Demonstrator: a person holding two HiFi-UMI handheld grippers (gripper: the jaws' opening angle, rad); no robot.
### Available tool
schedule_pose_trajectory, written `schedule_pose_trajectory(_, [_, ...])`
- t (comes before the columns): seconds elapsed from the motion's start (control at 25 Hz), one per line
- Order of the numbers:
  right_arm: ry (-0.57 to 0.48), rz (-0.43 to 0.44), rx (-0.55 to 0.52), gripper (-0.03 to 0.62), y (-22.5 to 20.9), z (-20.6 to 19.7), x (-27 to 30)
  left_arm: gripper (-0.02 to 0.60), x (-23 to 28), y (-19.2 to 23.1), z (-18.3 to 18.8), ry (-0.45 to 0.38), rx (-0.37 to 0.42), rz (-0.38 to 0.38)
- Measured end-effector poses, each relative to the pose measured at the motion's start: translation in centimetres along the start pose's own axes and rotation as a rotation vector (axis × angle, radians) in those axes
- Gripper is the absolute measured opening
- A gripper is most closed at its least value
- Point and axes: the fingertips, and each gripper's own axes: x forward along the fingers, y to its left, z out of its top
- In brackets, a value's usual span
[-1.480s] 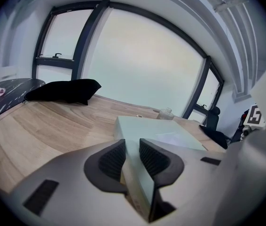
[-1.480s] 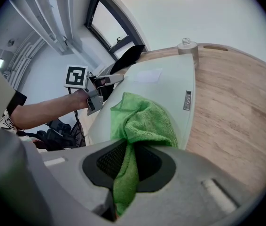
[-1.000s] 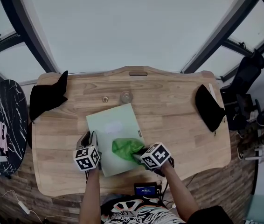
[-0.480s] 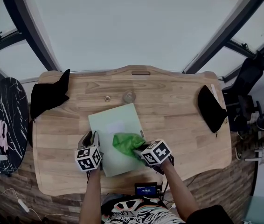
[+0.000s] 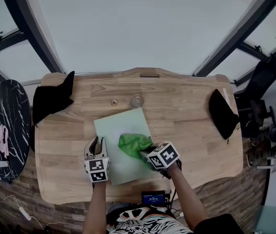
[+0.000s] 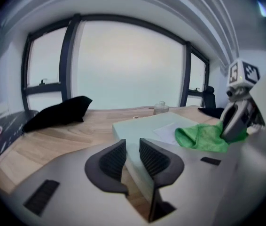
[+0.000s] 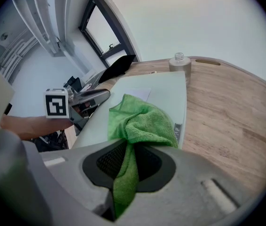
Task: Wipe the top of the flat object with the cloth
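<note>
A pale green flat board [image 5: 116,130] lies on the wooden table [image 5: 187,130], in front of me. On its right half is a bunched green cloth [image 5: 134,143]. My right gripper [image 5: 147,153] is shut on the cloth [image 7: 140,119], and a fold hangs down between its pads. The left gripper [image 5: 95,144] sits at the board's left edge. Its pads stand a narrow gap apart, and that edge [image 6: 123,135] shows through the gap with nothing clamped. From the left gripper view, the right gripper [image 6: 236,121] stands over the cloth [image 6: 201,135].
Black fabric bundles lie at the table's left end [image 5: 52,99] and right end [image 5: 222,113]. A small clear bottle [image 5: 137,100] and a tiny ring [image 5: 113,102] stand behind the board. A round black marble side table [image 5: 4,126] is on the left and a chair [image 5: 262,82] on the right.
My right gripper has pushed the cloth a little farther away across the board. The left gripper has rolled on the spot, so its marker cube now shows one face.
</note>
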Motion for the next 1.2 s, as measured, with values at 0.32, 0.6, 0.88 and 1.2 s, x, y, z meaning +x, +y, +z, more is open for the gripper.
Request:
schedule_pose_trajectory(0.32, [-0.009,0.009,0.023,0.055,-0.38,0.44,0.05,0.084,0.21,-0.16,-0.05,0.158,0.027,-0.038])
schedule_pose_trajectory(0.6, [-0.021,0.012,0.029,0.055,-0.39,0.6,0.08,0.084,0.21,0.31,-0.02,0.167,-0.153,-0.057])
schedule_pose_trajectory(0.88, [-0.036,0.022,0.045,0.055,-0.37,0.57,0.02,0.085,0.38,0.41,0.05,0.206,-0.259,-0.011])
schedule_pose_trajectory(1.2, [-0.045,0.024,0.049,0.055,-0.37,0.6,0.02,0.149,0.48,0.2,-0.19,0.113,-0.306,0.068])
